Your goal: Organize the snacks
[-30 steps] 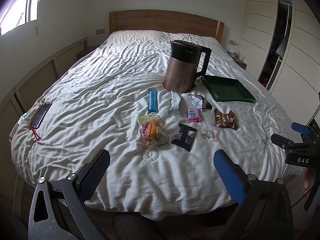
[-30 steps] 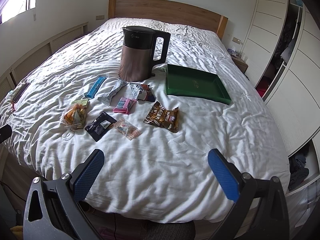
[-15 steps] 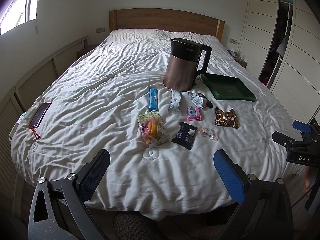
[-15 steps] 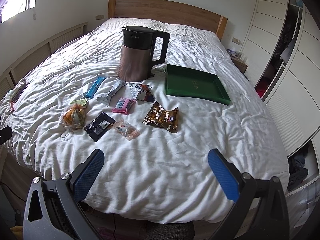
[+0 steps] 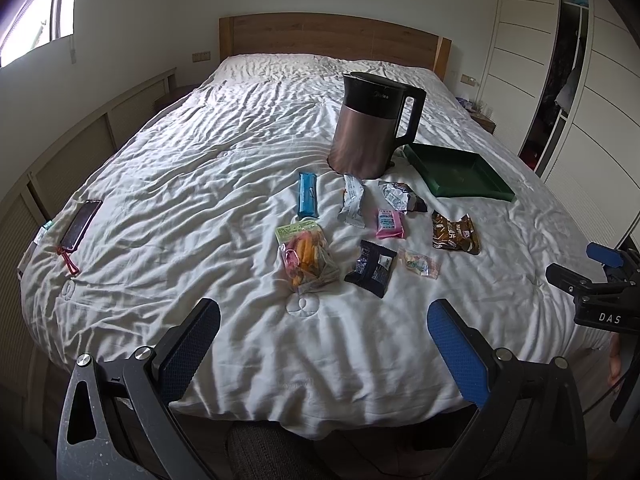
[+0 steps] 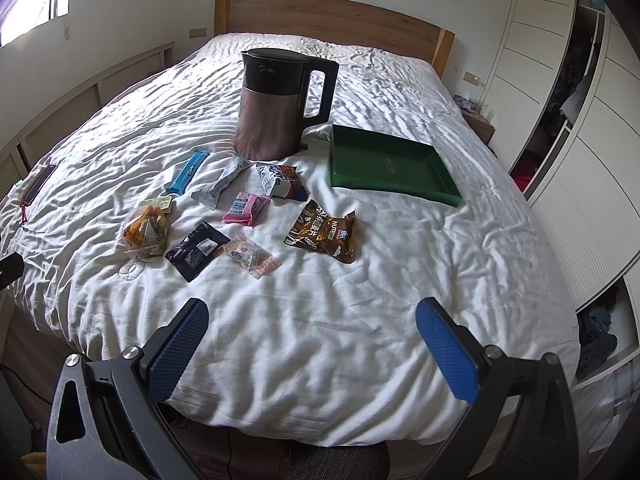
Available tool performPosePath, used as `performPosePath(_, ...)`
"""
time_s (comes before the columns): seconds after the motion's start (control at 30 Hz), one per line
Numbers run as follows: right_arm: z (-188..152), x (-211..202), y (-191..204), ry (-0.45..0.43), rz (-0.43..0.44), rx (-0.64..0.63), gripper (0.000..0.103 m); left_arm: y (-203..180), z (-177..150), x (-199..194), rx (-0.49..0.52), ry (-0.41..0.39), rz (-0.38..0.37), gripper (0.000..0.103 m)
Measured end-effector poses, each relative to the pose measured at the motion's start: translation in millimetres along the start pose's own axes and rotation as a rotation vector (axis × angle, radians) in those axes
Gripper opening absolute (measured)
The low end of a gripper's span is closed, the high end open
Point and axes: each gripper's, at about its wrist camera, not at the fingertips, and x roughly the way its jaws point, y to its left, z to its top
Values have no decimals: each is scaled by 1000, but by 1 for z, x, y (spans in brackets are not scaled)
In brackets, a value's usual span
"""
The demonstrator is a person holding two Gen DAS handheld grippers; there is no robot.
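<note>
Several snack packets lie on the white bed: a blue bar (image 5: 307, 194) (image 6: 187, 172), a silver wrapper (image 5: 353, 206) (image 6: 222, 183), a pink pack (image 5: 389, 224) (image 6: 246, 208), a brown Nutrico bag (image 5: 454, 232) (image 6: 324, 232), a black pack (image 5: 371, 267) (image 6: 197, 250), a clear candy bag (image 5: 420, 264) (image 6: 252, 258) and an orange snack bag (image 5: 306, 258) (image 6: 146, 230). An empty green tray (image 5: 460, 178) (image 6: 394, 170) sits to their right. My left gripper (image 5: 322, 334) and right gripper (image 6: 312, 328) both hover open over the bed's foot, well short of the snacks.
A copper-and-black kettle (image 5: 370, 134) (image 6: 280, 106) stands behind the snacks, beside the tray. A phone (image 5: 80, 226) lies at the bed's left edge. Wardrobes (image 6: 592, 120) line the right wall, and a wooden headboard (image 5: 332, 40) closes the far end.
Both views have drifted very slightly; the snacks, kettle and tray have not moved and both grippers stay open.
</note>
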Motion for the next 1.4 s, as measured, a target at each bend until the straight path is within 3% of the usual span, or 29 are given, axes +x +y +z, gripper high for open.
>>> performPosePath(0.47, -1, 2, -7, 10, 2, 8, 103, 3, -7, 6, -7, 18, 11, 102)
performPosePath(0.63, -14, 26, -1, 29, 2, 19, 103, 5, -3, 16, -12, 46, 23, 102)
performPosePath(1.1, 2, 43, -19, 64, -4, 70, 103, 6, 19, 51, -26, 94, 39, 102)
performPosePath(1.4, 5, 71, -14, 101, 64, 50, 103, 5, 28, 81, -26, 137, 49, 102)
